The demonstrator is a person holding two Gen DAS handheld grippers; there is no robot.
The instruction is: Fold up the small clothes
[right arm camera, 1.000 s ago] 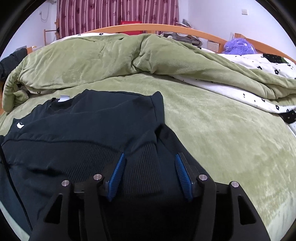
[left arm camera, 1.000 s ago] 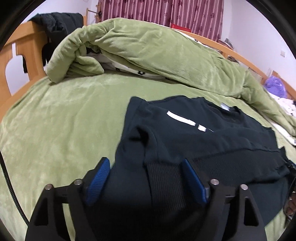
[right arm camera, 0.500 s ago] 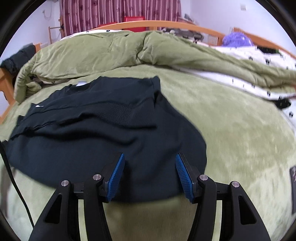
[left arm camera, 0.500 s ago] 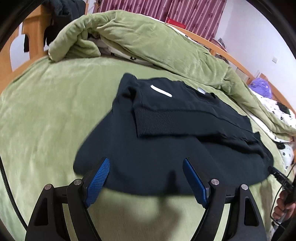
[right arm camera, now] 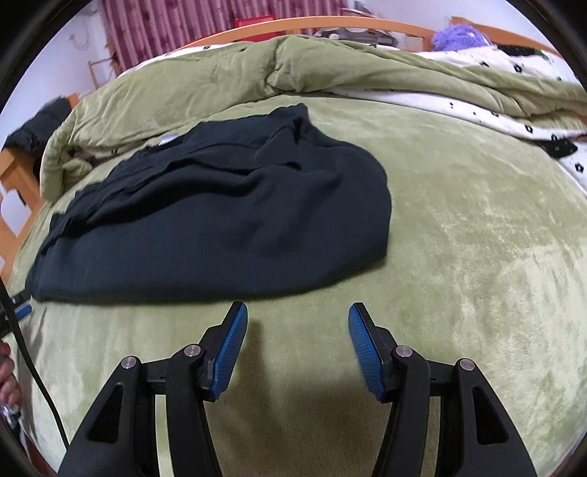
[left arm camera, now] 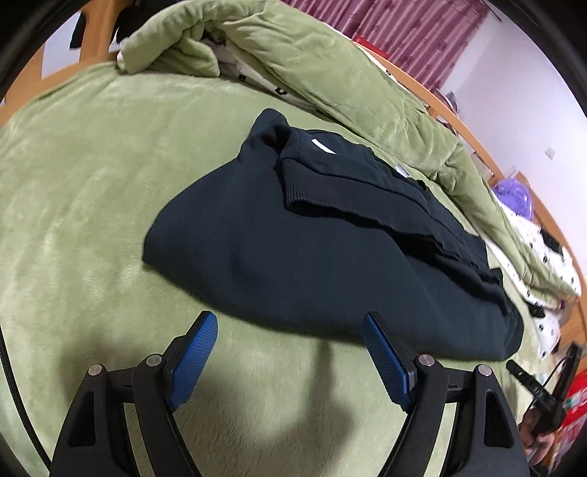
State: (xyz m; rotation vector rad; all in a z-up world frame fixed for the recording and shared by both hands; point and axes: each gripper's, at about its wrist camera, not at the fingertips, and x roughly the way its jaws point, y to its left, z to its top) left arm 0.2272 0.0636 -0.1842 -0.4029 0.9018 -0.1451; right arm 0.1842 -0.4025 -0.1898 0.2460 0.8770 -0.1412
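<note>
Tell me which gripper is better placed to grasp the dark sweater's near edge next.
Left, marginally. The left gripper is open and nearly at the dark sweater; the right gripper, also open, shows more bare blanket before the hem.

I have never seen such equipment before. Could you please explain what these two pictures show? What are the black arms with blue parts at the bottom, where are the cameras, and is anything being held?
No robot is here. A person holds a hand tool in each hand, and each tool carries a wide-angle camera that looks forward along its two fingers. One picture comes from the left tool, the other from the right.

The black arms with blue pads are those fingers: the left gripper and the right gripper. Both stand open and hold nothing.

In front of them a dark sweater lies folded on a green bed cover. A green quilt is bunched up behind it, with a wooden bed frame and red curtains further back.
</note>
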